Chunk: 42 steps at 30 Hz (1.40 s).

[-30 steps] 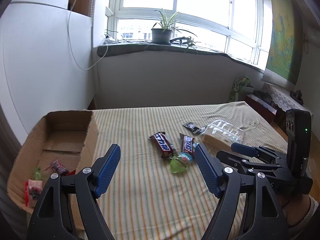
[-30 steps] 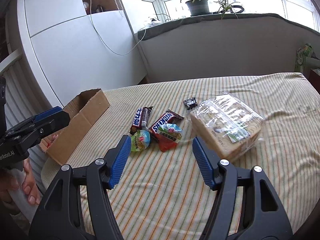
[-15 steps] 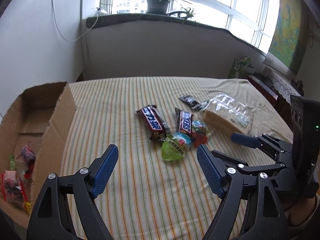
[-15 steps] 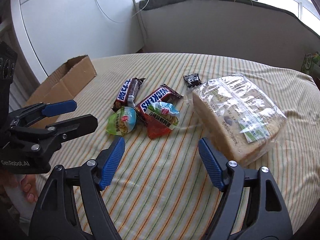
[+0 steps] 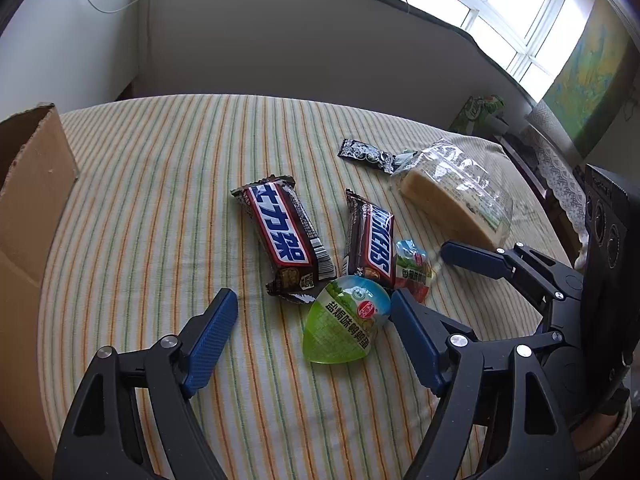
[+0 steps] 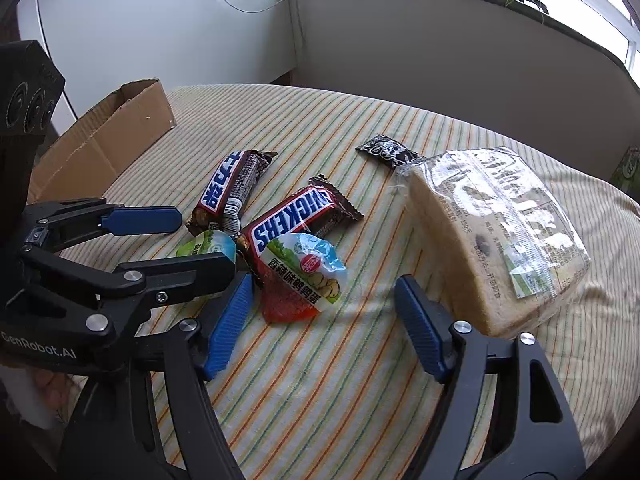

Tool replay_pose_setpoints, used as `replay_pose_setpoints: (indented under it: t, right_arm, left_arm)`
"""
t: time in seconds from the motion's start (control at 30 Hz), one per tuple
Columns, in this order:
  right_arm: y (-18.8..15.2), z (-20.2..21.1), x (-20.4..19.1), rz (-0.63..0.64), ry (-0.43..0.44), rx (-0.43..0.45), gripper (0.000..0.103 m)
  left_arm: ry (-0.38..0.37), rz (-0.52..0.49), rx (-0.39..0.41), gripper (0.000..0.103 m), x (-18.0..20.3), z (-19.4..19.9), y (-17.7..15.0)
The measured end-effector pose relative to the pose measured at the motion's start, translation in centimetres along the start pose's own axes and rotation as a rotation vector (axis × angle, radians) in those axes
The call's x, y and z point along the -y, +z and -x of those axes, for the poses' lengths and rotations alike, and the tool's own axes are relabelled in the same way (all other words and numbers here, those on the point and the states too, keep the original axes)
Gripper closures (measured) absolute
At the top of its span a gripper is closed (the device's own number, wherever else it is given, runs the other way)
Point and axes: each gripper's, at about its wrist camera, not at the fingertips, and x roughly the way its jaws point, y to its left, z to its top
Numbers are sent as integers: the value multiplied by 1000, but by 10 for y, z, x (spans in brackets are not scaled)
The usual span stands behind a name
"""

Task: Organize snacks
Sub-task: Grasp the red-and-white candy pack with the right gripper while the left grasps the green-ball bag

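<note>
While both grippers hang over the striped cloth, the snacks lie like this:
Green cup: green jelly cup [image 5: 347, 325] sits low centre in the left wrist view, between the left gripper's [image 5: 314, 334] blue pads and closer to the right-hand pad; no pad presses it.
Left gripper: jaws apart, nothing clasped; they have just been closing a little, with the green cup between them.
Red cup: red jelly cup [image 6: 301, 280] lies centre in the right wrist view, just ahead of the right gripper [image 6: 324, 320], near its left-hand pad, lapping over the Snickers bar [image 6: 298, 218].
Right gripper: jaws apart and empty; they have just been closing, with only bare cloth between the pads.
Bars: second bar [image 5: 285, 236] with blue lettering lies just left of the Snickers, above the green cup.
Bread: bagged bread [image 6: 498, 236] fills the right of the right wrist view, beside that gripper's right-hand finger.
Sachet: small black sachet [image 5: 366, 154] at the bread's far corner.
Box: cardboard box [image 5: 30, 208] at the left edge, well apart from the snacks.
Cloth: striped cloth [image 5: 160, 168] under everything.
</note>
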Motion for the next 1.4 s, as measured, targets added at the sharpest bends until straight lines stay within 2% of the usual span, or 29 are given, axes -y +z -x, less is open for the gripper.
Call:
replay_pose_setpoints:
  t: [0.1, 0.17, 0.23, 0.27, 0.33, 0.4, 0.53, 0.77, 1.13, 1.2, 1.27, 1.3, 1.4]
  right_arm:
    - [2, -3, -7, 29, -14, -7, 35]
    - [2, -4, -9, 33, -15, -5, 39]
    - [1, -2, -11, 41, -18, 0, 54]
    - [0, -1, -13, 46, -23, 3, 56]
    - [-3, 0, -15, 55, -28, 3, 60]
    - [-5, 2, -14, 48, -28, 9, 65]
    - [-14, 11, -13, 16, -22, 15, 69]
    - [-40, 33, -15, -25, -20, 14, 69]
    - [-57, 47, -23, -52, -43, 31, 63]
    - [-59, 48, -23, -60, -41, 37, 68]
    - [-60, 49, -25, -58, -45, 32, 78]
    - [-61, 51, -26, -58, -43, 32, 91]
    - [-65, 56, -29, -59, -53, 34, 94]
  left_arm:
    - [-6, -12, -4, 35, 1, 1, 0]
    - [-7, -19, -7, 35, 0, -1, 1]
    - [-12, -22, -5, 35, -1, 0, 2]
    - [-17, -26, -3, 37, -1, -1, 2]
    - [-27, -38, 2, 48, 1, -2, 1]
    - [-18, -55, 9, 82, 3, -3, 0]
    - [-22, -57, 19, 82, 5, 1, -6]
    - [-32, -35, 40, 82, 4, 18, -24]
    - [-61, -2, 58, 82, -3, 43, -63]
    - [-63, 2, 59, 82, -5, 45, -66]
    - [-67, 8, 61, 82, -8, 46, -67]
    - [-67, 10, 62, 82, -8, 47, -68]
    - [-67, 12, 69, 82, -6, 48, -70]
